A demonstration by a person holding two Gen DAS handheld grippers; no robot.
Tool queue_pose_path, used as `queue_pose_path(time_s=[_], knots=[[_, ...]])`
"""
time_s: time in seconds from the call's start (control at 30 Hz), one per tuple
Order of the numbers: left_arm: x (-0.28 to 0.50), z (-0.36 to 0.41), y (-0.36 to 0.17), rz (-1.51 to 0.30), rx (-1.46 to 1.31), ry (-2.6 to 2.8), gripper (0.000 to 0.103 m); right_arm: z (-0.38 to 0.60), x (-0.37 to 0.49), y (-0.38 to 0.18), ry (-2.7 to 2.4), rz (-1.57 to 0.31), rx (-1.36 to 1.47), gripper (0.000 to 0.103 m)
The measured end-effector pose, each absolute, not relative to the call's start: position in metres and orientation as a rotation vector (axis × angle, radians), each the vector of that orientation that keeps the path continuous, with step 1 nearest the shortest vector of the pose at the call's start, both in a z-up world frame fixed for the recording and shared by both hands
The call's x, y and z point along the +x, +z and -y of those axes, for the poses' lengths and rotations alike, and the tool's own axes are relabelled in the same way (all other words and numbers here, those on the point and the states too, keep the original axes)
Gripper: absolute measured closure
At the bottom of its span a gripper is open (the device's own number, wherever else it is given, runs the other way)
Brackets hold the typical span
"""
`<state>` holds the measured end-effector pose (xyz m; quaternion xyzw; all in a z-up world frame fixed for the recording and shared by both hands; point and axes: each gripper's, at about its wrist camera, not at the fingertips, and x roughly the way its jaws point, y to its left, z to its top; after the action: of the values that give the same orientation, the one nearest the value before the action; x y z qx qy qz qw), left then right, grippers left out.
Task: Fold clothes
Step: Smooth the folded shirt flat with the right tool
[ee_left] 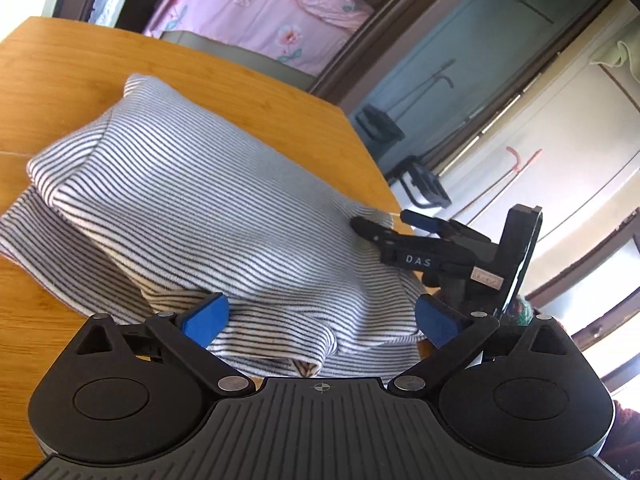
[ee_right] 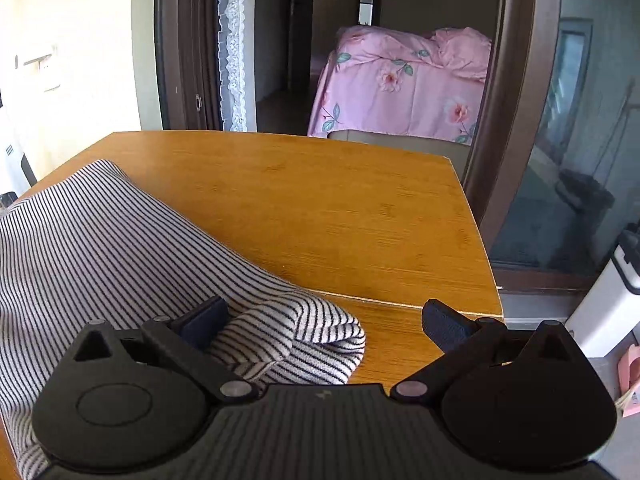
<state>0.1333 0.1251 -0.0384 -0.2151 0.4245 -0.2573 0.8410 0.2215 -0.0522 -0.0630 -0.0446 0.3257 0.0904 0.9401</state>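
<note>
Left wrist view: left gripper point(ee_left: 320, 320) and right gripper point(ee_right: 324, 322) spread wide over striped shirt point(ee_left: 208, 208), apparently unclamped, on tabletop point(ee_right: 340, 208).

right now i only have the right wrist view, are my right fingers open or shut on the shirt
Observer: Open. The left wrist view shows the right gripper from the side, fingers spread at the striped shirt edge.
Operator: and the left gripper
Observer: The left gripper is open too, with the shirt's folded near edge lying between its fingers.
Operator: is the shirt flat
Observer: No, it lies bunched in layers on the wooden table.
</note>
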Motion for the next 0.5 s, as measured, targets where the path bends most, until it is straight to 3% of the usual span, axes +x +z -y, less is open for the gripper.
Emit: queue_pose_path(time_s=[0.5], knots=[[0.207,-0.129,-0.044,-0.747,-0.368,-0.366,0.000,0.027,0.159,-0.057,0.360,-0.692,-0.076,0.000]])
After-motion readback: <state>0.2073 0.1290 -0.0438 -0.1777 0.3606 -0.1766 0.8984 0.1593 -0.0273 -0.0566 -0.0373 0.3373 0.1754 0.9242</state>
